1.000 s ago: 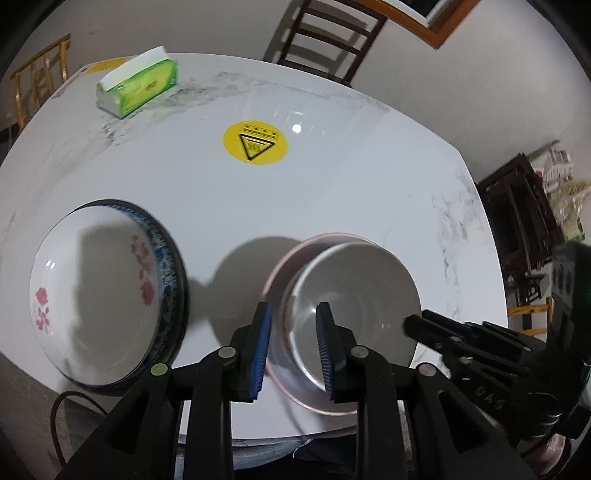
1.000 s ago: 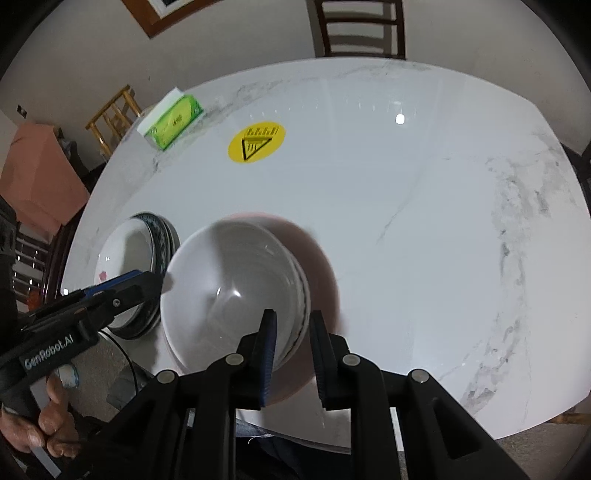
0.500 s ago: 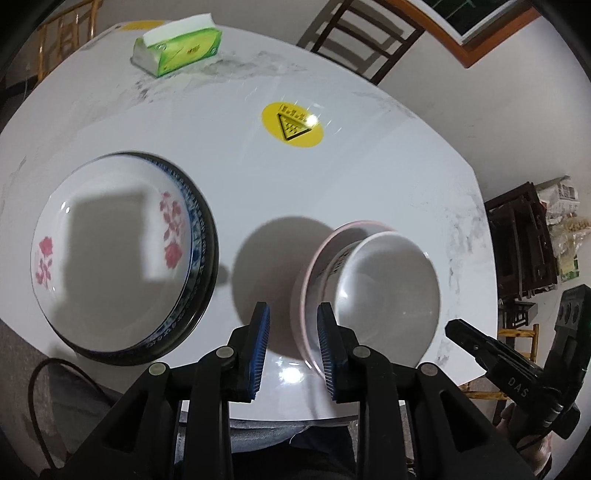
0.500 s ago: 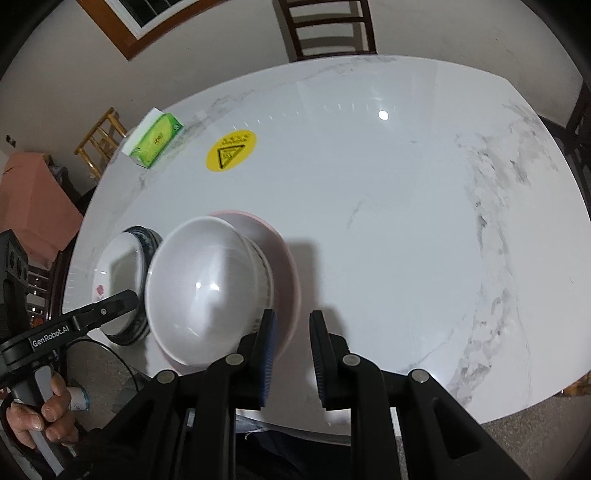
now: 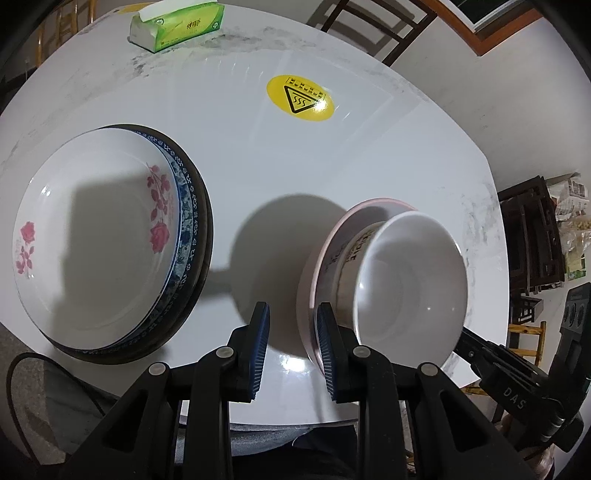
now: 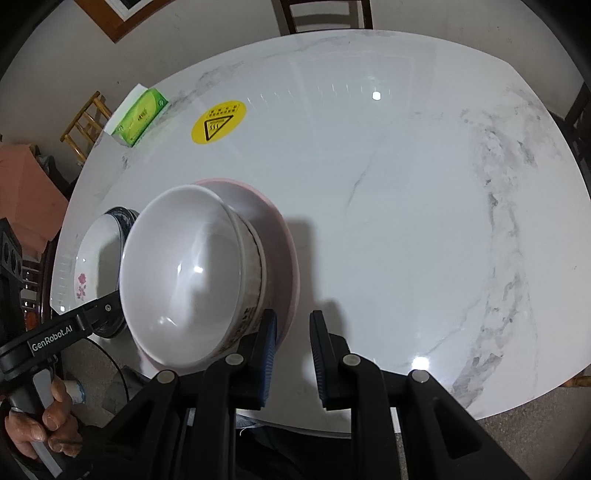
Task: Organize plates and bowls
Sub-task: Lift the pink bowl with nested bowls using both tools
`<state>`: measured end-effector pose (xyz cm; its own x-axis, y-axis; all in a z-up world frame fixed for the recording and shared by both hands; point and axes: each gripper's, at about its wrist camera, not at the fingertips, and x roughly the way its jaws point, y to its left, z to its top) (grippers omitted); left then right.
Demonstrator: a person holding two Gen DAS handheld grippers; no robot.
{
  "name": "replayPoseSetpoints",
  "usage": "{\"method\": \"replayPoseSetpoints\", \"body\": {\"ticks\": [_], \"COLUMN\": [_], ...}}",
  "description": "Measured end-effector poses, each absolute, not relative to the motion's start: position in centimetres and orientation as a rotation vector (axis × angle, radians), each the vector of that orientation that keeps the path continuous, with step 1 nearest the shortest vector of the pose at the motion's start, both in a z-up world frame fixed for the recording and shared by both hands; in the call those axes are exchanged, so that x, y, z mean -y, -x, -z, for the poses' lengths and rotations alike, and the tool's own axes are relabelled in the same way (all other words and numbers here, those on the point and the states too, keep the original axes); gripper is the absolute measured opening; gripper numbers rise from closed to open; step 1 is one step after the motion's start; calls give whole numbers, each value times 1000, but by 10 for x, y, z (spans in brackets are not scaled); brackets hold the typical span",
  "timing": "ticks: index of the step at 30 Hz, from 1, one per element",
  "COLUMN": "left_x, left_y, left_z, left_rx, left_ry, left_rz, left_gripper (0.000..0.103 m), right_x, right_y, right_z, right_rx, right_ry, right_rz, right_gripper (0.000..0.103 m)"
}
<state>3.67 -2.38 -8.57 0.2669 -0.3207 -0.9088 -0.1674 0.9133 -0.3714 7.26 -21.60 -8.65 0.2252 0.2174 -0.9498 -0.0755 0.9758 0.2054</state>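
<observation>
1. My left tool [image 5: 291, 345] hangs over the table [image 5: 240, 155], jaws slightly spread, pinching nothing.
2. My right tool [image 6: 291, 349] likewise, beside the pink plate [image 6: 284, 240].
3. White bowls [image 5: 410, 284] sit stacked on that plate; rose plates [image 5: 96, 243] lie well left.

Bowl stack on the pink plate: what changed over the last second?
Both grippers came off it. A second ago the left gripper and right gripper each straddled its edge; now both gaps are empty, beside the pink plate. The bowls, flowered plate stack and tissue box stayed put.
</observation>
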Motion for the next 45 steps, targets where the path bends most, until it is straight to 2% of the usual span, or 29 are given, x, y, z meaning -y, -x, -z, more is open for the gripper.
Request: {"method": "replayPoseSetpoints", "body": {"ticks": [9, 14, 19, 21, 26, 29, 45], "left_x": [31, 26, 26, 26, 34, 40, 38], "left_y": [-43, -45, -43, -42, -42, -43, -44], "left_z": [96, 102, 102, 101, 98, 96, 95], "left_rx": [-1319, -1326, -1319, -1311, -1285, -1274, -1268], "left_ry": [425, 446, 426, 427, 429, 416, 404], "left_rz": [97, 73, 63, 63, 89, 94, 91], "left_gripper": [24, 34, 35, 32, 13, 5, 5], "right_x": [209, 206, 202, 203, 208, 206, 205], "right_y": [-81, -84, -84, -84, -84, -83, -82], "right_z": [104, 104, 103, 103, 105, 104, 103], "right_rx": [-1354, -1358, -1349, -1350, -1356, -1350, -1344], "right_ry": [-113, -99, -58, -66, -120, -116, -115], "right_rz": [-177, -168, -151, -155, -166, -156, -143], "right_gripper": [19, 19, 19, 19, 13, 13, 12]}}
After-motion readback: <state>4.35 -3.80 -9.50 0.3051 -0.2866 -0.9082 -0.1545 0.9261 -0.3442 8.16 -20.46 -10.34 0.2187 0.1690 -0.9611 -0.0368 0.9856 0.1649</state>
